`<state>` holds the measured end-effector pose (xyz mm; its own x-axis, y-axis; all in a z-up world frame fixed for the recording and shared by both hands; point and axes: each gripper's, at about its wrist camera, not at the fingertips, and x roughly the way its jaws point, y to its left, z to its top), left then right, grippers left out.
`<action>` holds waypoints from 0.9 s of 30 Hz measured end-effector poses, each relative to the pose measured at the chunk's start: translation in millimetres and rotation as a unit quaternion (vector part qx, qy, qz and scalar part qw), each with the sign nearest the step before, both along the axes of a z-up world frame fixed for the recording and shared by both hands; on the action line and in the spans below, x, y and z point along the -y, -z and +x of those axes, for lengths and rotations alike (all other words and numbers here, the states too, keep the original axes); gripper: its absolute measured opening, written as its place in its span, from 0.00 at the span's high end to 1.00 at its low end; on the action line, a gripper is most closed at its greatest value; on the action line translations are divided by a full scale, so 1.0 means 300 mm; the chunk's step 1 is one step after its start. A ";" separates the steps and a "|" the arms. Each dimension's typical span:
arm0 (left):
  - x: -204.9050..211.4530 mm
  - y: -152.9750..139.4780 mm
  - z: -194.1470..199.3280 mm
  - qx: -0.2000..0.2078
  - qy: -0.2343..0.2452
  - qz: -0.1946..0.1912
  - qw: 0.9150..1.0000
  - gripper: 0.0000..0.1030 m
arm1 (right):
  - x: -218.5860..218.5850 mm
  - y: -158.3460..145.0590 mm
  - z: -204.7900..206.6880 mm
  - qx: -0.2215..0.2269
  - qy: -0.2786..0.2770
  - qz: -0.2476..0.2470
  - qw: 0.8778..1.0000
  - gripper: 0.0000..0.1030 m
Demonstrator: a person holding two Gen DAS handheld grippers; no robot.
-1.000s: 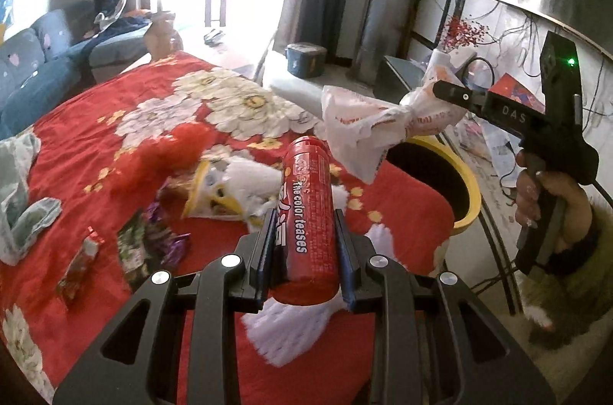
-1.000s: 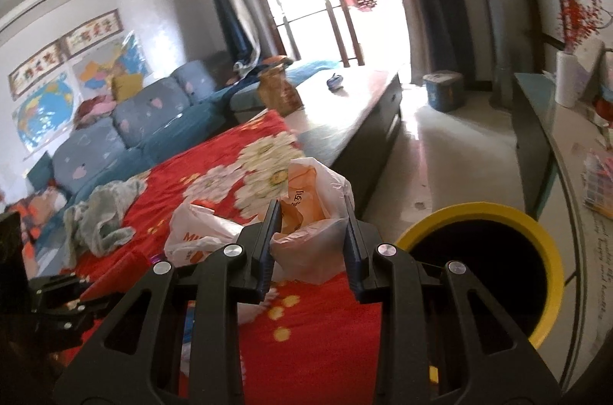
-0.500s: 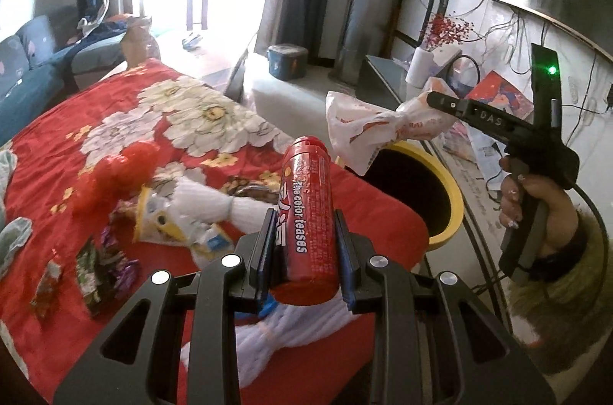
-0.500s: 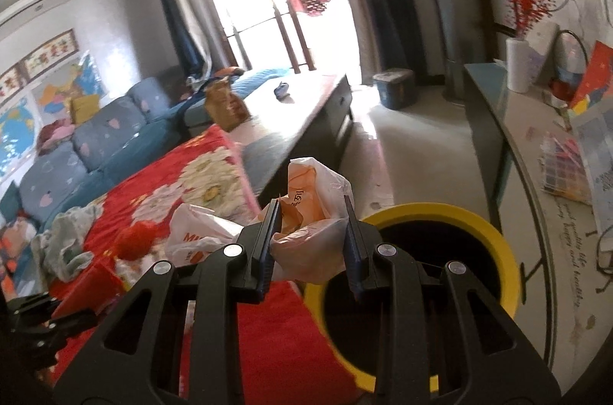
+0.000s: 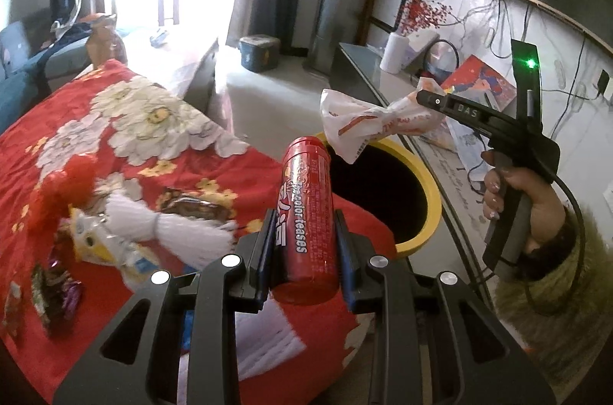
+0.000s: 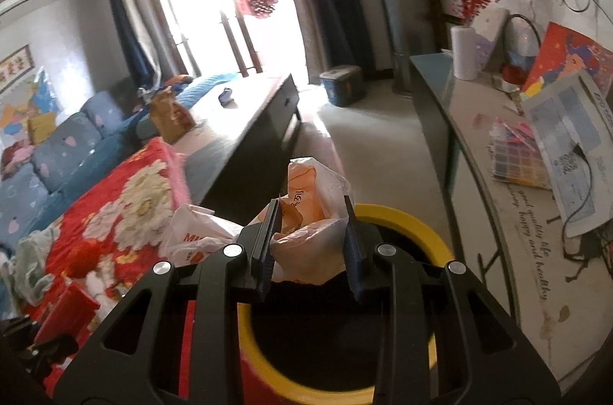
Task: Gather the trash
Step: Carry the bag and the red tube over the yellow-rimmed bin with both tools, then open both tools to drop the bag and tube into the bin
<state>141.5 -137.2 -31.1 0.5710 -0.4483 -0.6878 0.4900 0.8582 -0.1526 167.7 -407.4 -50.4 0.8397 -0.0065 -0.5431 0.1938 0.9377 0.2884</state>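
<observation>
Our left gripper (image 5: 304, 236) is clamped on the red tube (image 5: 306, 217) just beside the yellow bin (image 5: 429, 194) — our right gripper (image 6: 310, 244) pinches a crumpled plastic bag (image 6: 314, 213) above the bin's mouth.

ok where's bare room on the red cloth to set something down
Bare red cloth lies left of the white flower print. Crowded: the white yarn bundle, yellow packet and candy wrappers fill the near left.
</observation>
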 end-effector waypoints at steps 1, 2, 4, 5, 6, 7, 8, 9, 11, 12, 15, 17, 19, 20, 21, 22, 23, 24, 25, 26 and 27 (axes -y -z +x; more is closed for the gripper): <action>0.010 0.005 0.001 -0.001 0.002 0.000 1.000 0.74 | 0.011 0.004 -0.002 -0.002 0.003 -0.001 1.000 0.77; 0.026 0.011 0.007 -0.003 0.005 0.000 1.000 0.74 | 0.022 0.011 -0.001 -0.005 0.008 -0.002 1.000 0.77; 0.049 0.021 0.014 -0.006 0.009 0.000 1.000 0.74 | 0.048 0.025 0.004 -0.010 0.018 -0.004 1.000 0.77; 0.061 0.025 0.017 -0.008 0.011 0.000 1.000 0.74 | 0.055 0.029 0.004 -0.011 0.022 -0.005 1.000 0.77; 0.077 0.031 0.021 -0.009 0.014 0.000 1.000 0.74 | 0.065 0.033 0.003 -0.014 0.025 -0.005 1.000 0.77; 0.090 0.036 0.025 -0.010 0.015 0.000 1.000 0.74 | 0.078 0.041 0.004 -0.017 0.030 -0.003 0.999 0.77; 0.104 0.042 0.029 -0.012 0.018 0.000 1.000 0.74 | 0.086 0.046 0.004 -0.019 0.032 -0.002 0.999 0.77; 0.113 0.045 0.032 -0.013 0.019 0.000 1.000 0.74 | 0.098 0.054 0.005 -0.022 0.035 0.000 0.999 0.77; 0.136 0.056 0.039 -0.016 0.022 0.001 1.000 0.74 | 0.120 0.069 0.005 -0.028 0.041 0.003 0.999 0.77; 0.147 0.063 0.046 -0.019 0.023 0.001 1.000 0.74 | 0.131 0.076 0.005 -0.030 0.044 0.004 0.999 0.77; 0.182 0.086 0.059 -0.027 0.026 0.003 0.999 0.74 | 0.164 0.095 0.008 -0.040 0.055 0.008 0.998 0.77; 0.208 0.100 0.065 -0.030 0.030 0.007 0.999 0.74 | 0.188 0.110 0.009 -0.045 0.062 0.012 0.997 0.77; 0.231 0.111 0.071 -0.034 0.032 0.010 0.999 0.74 | 0.211 0.124 0.008 -0.050 0.070 0.014 0.996 0.77; 0.245 0.120 0.077 -0.036 0.034 0.012 0.999 0.74 | 0.218 0.128 0.008 -0.053 0.072 0.015 0.996 0.77; 0.255 0.125 0.083 -0.039 0.034 0.014 0.999 0.74 | 0.225 0.133 0.009 -0.055 0.074 0.015 0.996 0.77; 0.264 0.132 0.091 -0.041 0.035 0.015 0.998 0.74 | 0.233 0.137 0.011 -0.057 0.076 0.016 0.995 0.77; 0.273 0.139 0.098 -0.043 0.035 0.016 0.998 0.74 | 0.240 0.143 0.010 -0.060 0.078 0.017 0.995 0.77; 0.284 0.148 0.105 -0.046 0.036 0.017 0.998 0.74 | 0.247 0.150 0.011 -0.063 0.079 0.019 0.995 0.77; 0.295 0.155 0.109 -0.048 0.038 0.018 0.998 0.74 | 0.250 0.154 0.010 -0.065 0.081 0.021 0.994 0.77; 0.312 0.165 0.116 -0.050 0.039 0.021 0.998 0.74 | 0.256 0.161 0.011 -0.068 0.082 0.024 0.994 0.76; 0.322 0.172 0.122 -0.051 0.041 0.023 0.998 0.74 | 0.260 0.166 0.013 -0.070 0.081 0.027 0.994 0.76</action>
<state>178.2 -233.8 -82.6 0.4600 -0.4567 -0.7614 0.5432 0.8231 -0.1655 171.5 -485.3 -100.1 0.7461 -0.1035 -0.6578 0.3831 0.8747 0.2969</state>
